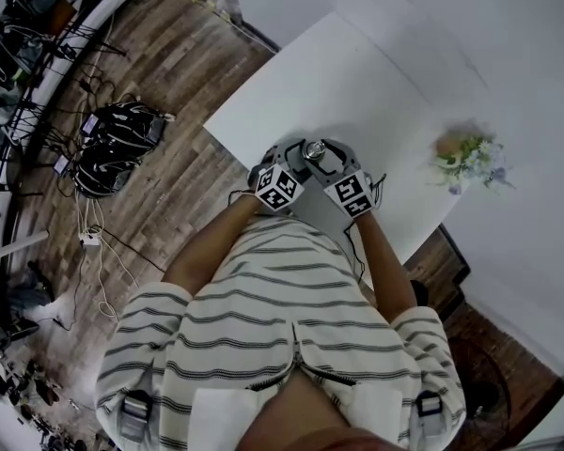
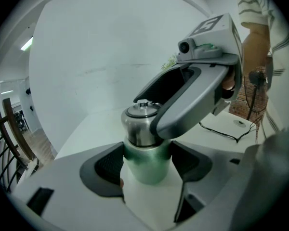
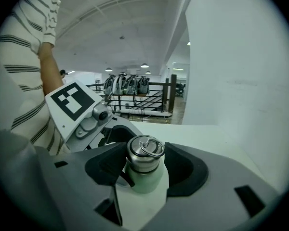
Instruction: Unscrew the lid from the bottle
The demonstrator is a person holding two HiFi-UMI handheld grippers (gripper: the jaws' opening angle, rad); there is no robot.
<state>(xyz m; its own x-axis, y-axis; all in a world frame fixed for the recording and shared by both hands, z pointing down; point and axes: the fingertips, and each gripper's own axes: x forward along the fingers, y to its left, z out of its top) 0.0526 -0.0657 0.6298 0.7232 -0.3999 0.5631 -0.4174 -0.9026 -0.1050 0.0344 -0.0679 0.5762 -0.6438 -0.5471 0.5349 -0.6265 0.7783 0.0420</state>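
Note:
A bottle with a pale green body and a steel lid stands upright on the white table, close to its near edge. My left gripper is shut on the green body, its black pads pressing both sides. My right gripper comes in from the other side, higher up. It is shut on the lid, whose ring lies flat on top. In the head view both grippers meet around the bottle, the left gripper on its left and the right gripper on its right.
A small bunch of flowers lies on the table to the right. A black cable runs over the tabletop near the right gripper. Black bags and wires sit on the wooden floor to the left.

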